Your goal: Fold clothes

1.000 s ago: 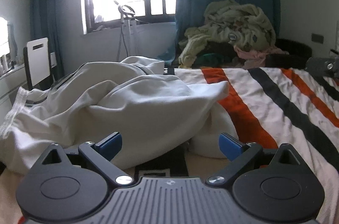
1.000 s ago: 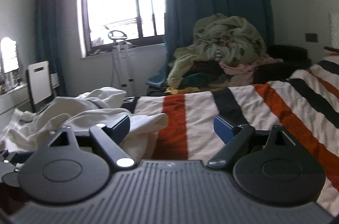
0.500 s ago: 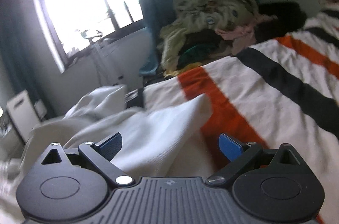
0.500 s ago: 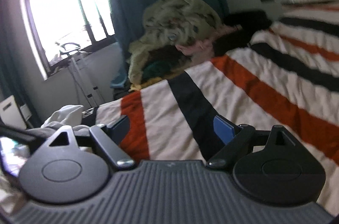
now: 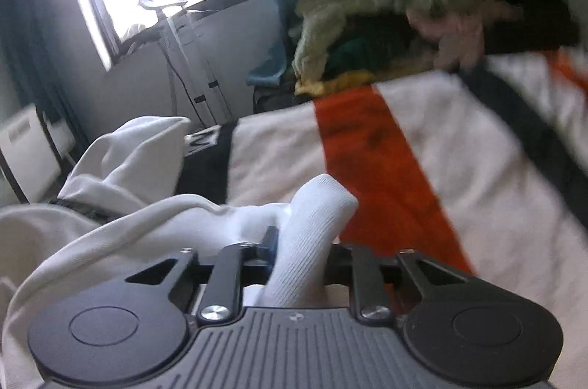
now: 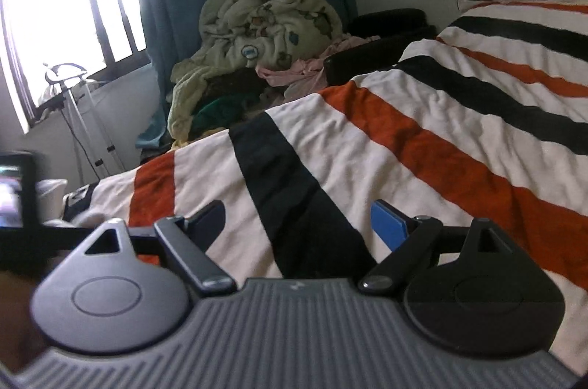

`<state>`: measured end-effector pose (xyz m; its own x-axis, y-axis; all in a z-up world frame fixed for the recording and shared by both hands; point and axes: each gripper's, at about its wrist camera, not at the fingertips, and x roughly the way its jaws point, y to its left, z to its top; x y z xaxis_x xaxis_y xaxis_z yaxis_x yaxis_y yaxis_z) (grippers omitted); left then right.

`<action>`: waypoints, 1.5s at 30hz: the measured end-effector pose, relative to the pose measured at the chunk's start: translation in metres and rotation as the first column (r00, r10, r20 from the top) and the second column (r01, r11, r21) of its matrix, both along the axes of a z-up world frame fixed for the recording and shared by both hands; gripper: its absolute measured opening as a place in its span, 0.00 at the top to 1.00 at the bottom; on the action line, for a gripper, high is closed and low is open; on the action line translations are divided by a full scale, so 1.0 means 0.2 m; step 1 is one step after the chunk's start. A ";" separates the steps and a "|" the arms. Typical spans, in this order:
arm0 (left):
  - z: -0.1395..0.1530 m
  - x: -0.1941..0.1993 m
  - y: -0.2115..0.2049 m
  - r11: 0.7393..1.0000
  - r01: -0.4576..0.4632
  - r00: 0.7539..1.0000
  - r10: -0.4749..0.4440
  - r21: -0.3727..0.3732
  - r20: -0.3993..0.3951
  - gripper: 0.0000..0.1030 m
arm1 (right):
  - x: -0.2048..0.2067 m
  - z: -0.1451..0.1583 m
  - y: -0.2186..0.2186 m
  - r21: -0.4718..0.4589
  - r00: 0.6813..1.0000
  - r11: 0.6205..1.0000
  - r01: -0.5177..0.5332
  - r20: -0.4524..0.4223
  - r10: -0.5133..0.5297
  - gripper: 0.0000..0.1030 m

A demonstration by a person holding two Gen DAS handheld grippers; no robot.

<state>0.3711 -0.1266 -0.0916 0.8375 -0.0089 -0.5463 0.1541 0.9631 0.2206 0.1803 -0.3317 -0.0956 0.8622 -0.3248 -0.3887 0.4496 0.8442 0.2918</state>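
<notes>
Left gripper [image 5: 299, 253]: jaws just closed, clenched on a fold of the white garment [image 5: 316, 227].
Right gripper [image 6: 297, 223]: released, over the striped blanket [image 6: 422, 139].
Writing: none legible.

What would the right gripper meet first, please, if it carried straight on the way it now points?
Most likely the striped bedspread: the open, empty right gripper angles down over it, with the black stripe running between its jaws. Nothing else shows in that line, though the exact landing spot is uncertain.
</notes>
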 end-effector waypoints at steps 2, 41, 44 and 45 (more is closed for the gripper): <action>0.15 -0.10 0.17 0.993 -0.018 0.998 0.024 -0.119 0.050 0.83 | 0.00 0.00 -0.02 0.008 1.000 1.000 0.002 0.015 -0.002 0.15; 0.34 -1.17 1.46 0.833 -0.212 0.965 0.260 -0.511 0.023 0.24 | 0.06 -0.14 1.02 0.096 0.634 0.639 -0.763 -0.079 0.769 0.22; 0.30 -1.13 1.48 0.820 -0.241 0.959 0.285 -0.519 0.005 0.24 | 0.12 -0.25 1.08 0.155 0.645 0.658 -0.737 -0.132 0.753 0.23; 0.29 -1.11 1.48 0.816 -0.252 0.956 0.294 -0.519 -0.003 0.24 | 0.12 -0.27 1.11 0.142 0.648 0.662 -0.736 -0.137 0.749 0.23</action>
